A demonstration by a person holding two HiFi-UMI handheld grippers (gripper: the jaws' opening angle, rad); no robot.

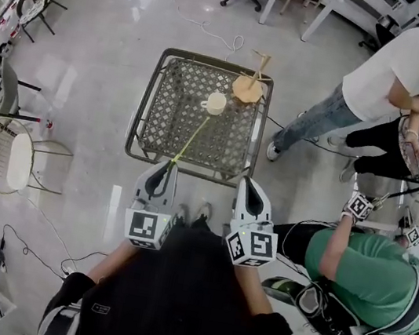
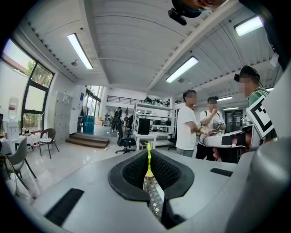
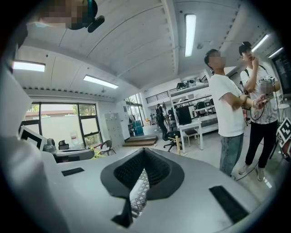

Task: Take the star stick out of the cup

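A thin yellow-green star stick (image 1: 191, 140) slants over the mesh table (image 1: 160, 127), from my left gripper (image 1: 171, 164) up to the cream cup (image 1: 215, 102). The cup stands near the table's far side, and the stick's far end meets its near rim. Whether that end is inside, I cannot tell. My left gripper is shut on the stick's near end. In the left gripper view the stick (image 2: 148, 160) rises between the closed pads of the left gripper (image 2: 148, 152). My right gripper (image 1: 246, 182) hangs at the table's near edge, shut and empty, as the right gripper view shows of the right gripper (image 3: 144, 152).
A wooden stand (image 1: 248, 87) sits just right of the cup at the table's far right corner. A person in a white shirt (image 1: 384, 77) stands right of the table and another in green (image 1: 369, 281) crouches near my right. A wire chair (image 1: 12, 158) is at the left.
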